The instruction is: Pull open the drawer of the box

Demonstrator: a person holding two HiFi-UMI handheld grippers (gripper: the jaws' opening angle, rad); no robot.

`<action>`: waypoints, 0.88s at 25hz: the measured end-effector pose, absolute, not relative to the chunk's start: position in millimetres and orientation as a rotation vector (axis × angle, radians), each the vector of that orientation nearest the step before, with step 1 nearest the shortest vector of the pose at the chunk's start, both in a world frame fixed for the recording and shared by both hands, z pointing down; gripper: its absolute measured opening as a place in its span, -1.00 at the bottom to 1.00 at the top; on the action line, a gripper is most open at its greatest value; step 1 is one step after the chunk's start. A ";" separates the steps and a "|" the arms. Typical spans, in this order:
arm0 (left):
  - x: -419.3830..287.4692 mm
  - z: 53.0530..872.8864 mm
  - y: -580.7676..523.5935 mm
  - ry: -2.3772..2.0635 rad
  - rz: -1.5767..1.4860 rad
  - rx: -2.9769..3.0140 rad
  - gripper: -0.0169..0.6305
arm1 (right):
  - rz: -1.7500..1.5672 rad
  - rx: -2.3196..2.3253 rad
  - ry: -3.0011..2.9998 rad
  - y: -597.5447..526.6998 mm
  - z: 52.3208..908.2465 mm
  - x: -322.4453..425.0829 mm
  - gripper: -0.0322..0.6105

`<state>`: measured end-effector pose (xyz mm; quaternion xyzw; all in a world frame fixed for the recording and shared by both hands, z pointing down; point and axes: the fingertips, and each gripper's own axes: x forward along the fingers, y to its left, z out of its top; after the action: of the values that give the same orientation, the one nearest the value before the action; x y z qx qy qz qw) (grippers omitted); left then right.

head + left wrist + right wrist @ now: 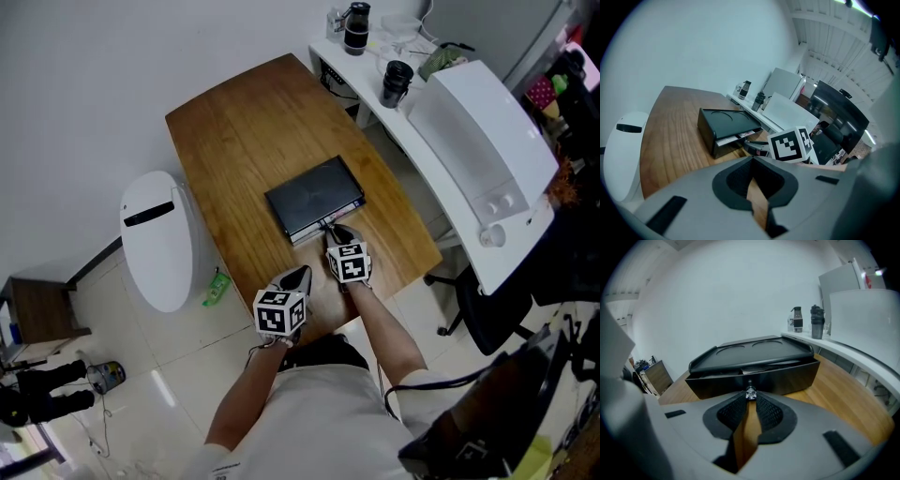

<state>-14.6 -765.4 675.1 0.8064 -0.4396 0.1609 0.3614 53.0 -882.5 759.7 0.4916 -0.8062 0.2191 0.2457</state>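
Observation:
A flat black box point(314, 195) lies on the wooden table point(244, 131). Its drawer point(787, 378) stands a little way out of the front, with papers showing in the slot point(729, 138). My right gripper point(336, 232) is at the drawer front, its jaws point(750, 398) shut on the small clear knob point(750, 393). My left gripper point(300, 275) hovers over the table's near edge, left of the right one and short of the box. Its jaws point(751, 161) are shut with nothing between them.
A white rounded bin point(157, 239) stands on the floor left of the table. To the right runs a white counter point(422, 141) with a dark bottle point(397, 82) and a jar point(357, 26). A black chair point(487, 314) is at the right front.

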 end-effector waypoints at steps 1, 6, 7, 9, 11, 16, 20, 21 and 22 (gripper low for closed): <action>-13.8 674.6 -765.0 -1.129 0.416 2.080 -0.94 | 0.601 1.345 -2.199 -881.1 759.9 53.6 -0.73; -10.3 674.5 -761.0 -1.124 0.421 2.084 -0.94 | 0.602 1.338 -2.193 -873.6 762.4 56.6 -0.73; -10.0 674.1 -759.8 -1.125 0.423 2.084 -0.94 | 0.601 1.336 -2.194 -872.1 762.4 57.3 -0.73; -9.4 673.2 -757.7 -1.127 0.427 2.084 -0.94 | 0.600 1.334 -2.194 -869.5 762.2 59.0 -0.73; -8.6 673.2 -756.1 -1.128 0.430 2.084 -0.94 | 0.603 1.336 -2.194 -867.7 762.3 60.9 -0.73; -9.6 673.9 -751.8 -1.137 0.426 2.077 -0.94 | 0.610 1.334 -2.196 -863.9 762.7 61.3 -0.73; -7.8 672.8 -749.6 -1.141 0.425 2.073 -0.94 | 0.613 1.328 -2.194 -859.2 762.5 64.4 -0.73; -7.7 672.5 -749.1 -1.143 0.424 2.072 -0.94 | 0.611 1.324 -2.192 -857.9 762.9 64.9 -0.73; -7.4 672.2 -748.6 -1.144 0.422 2.071 -0.94 | 0.609 1.321 -2.191 -856.5 763.2 65.4 -0.73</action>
<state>-7.4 -748.6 672.2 0.8038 -0.4440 0.1637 0.3606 65.4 -856.5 763.2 0.4858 -0.8061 0.2242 0.2530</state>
